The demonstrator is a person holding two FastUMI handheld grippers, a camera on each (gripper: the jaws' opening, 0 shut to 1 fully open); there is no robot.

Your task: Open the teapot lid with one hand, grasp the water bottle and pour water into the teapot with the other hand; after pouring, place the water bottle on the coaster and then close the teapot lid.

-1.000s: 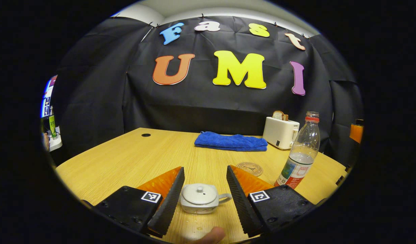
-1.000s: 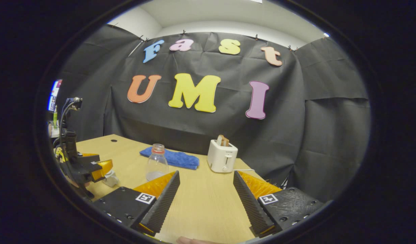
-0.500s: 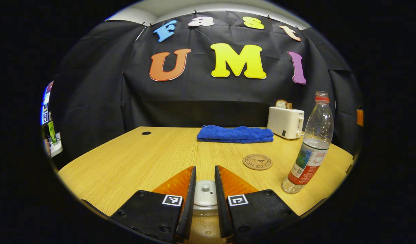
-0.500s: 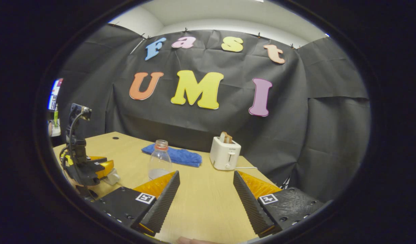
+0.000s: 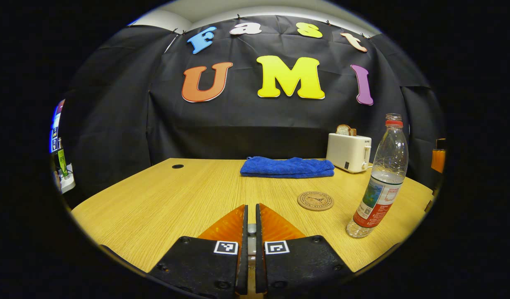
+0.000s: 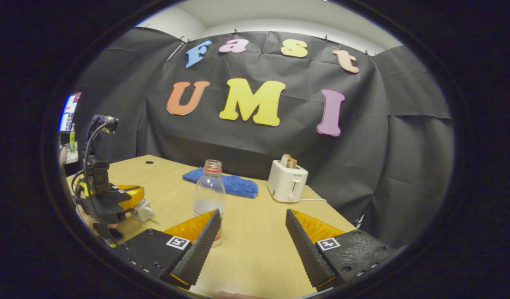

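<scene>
Teapot lid [image 5: 251, 228] knob now pinched by left gripper [image 5: 251, 231].

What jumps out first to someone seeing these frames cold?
In the left gripper view, the left gripper sits low at centre, its fingers closed on the knob of the teapot lid. To its right the uncapped water bottle stands upright on the wooden table, the coaster bare just left of it. In the right gripper view, the right gripper hangs open, the bottle beyond its left finger.
</scene>
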